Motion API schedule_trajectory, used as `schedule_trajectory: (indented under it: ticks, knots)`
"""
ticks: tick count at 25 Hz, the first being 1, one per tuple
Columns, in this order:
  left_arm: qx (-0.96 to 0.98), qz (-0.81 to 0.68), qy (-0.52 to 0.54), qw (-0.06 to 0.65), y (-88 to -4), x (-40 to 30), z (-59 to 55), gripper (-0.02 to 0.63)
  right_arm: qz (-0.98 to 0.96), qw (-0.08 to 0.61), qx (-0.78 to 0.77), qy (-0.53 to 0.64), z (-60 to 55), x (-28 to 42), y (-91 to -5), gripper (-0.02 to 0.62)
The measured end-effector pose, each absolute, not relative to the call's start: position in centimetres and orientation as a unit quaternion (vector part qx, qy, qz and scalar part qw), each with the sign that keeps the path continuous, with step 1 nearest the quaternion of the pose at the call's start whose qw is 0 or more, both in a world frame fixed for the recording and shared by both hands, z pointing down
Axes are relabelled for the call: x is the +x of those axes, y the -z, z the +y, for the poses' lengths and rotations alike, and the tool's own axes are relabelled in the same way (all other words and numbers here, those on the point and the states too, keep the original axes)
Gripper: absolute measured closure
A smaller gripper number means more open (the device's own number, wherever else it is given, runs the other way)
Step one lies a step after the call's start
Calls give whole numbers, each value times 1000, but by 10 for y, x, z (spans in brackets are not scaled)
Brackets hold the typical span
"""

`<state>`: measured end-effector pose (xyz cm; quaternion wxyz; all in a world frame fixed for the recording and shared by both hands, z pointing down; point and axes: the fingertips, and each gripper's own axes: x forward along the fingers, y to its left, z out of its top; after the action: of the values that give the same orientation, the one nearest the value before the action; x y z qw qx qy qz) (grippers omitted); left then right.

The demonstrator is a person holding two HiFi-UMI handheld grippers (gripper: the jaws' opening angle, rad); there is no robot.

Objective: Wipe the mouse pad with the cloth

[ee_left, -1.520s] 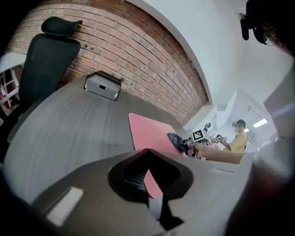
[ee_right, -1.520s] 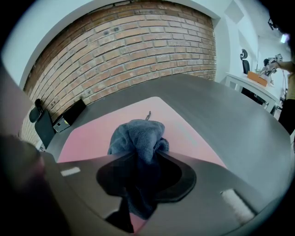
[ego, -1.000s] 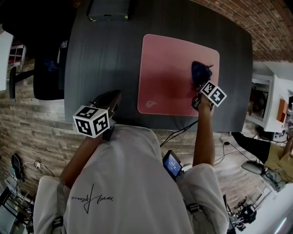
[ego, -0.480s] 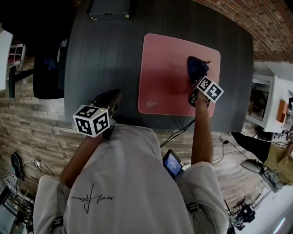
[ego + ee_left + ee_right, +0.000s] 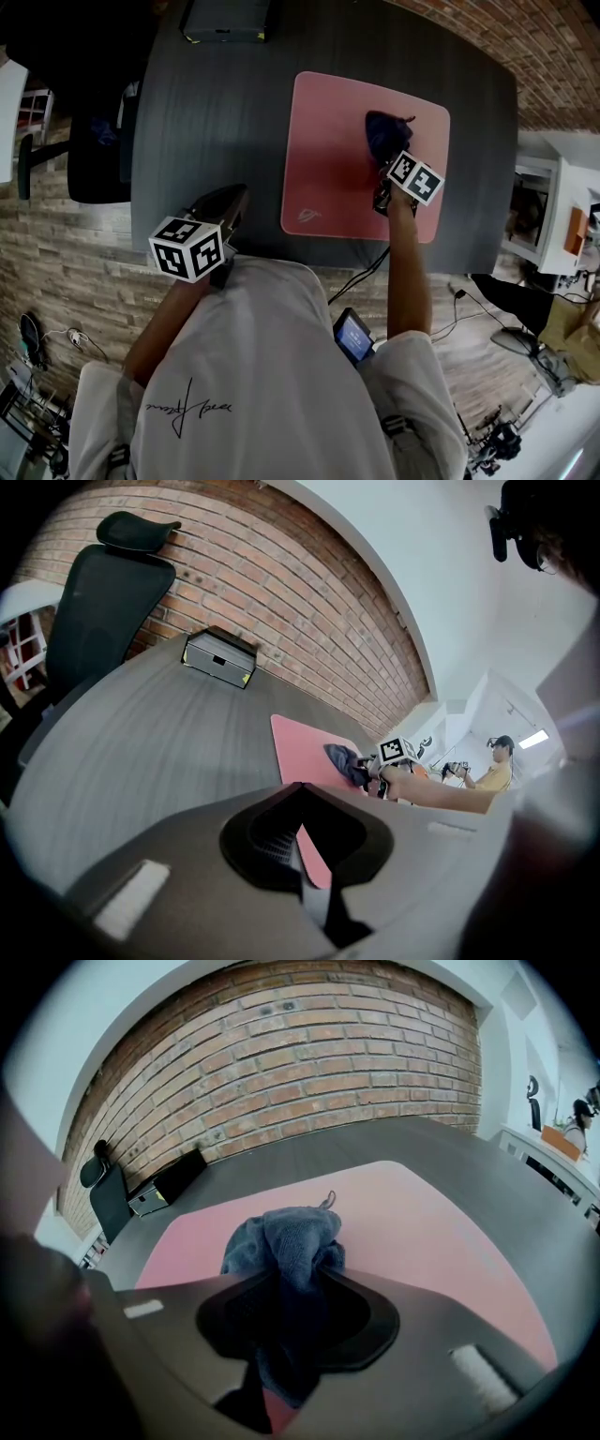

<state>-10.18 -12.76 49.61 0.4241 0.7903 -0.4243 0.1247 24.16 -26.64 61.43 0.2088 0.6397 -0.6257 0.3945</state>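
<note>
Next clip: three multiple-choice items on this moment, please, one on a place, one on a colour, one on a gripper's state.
1. Where is the cloth? A) bare table B) on the mouse pad C) chair
2. The mouse pad's colour? A) green B) pink C) black
3. The right gripper's fingers? A) open, empty B) shut on a cable C) shut on the cloth
Answers: 1 B, it rests on the pad in the head view; 2 B, plainly pink; 3 C, fabric is pinched between them.

A red brick wall (image 5: 309, 1044) runs behind the dark grey table (image 5: 216, 112), with 1 black office chair (image 5: 103, 602) beside it. Pale plank floor (image 5: 84, 253) lies below.
</note>
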Motion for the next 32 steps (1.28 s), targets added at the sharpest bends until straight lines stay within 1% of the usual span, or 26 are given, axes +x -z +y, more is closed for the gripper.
schedule_trajectory:
  ticks: [9,18,32]
  knots:
    - [789,-428,-121,424,-494,-103,-128,600,-650,233,618,-376,-271,211,-614,486]
    - [785,-433,-113,428,-494,-108,-128,600,-664,237,603,-373,-273,186,-614,486]
    - [793,-427,-101,423,-487,-102,-126,601,-694,262,563,-364,-255,151,-612,493]
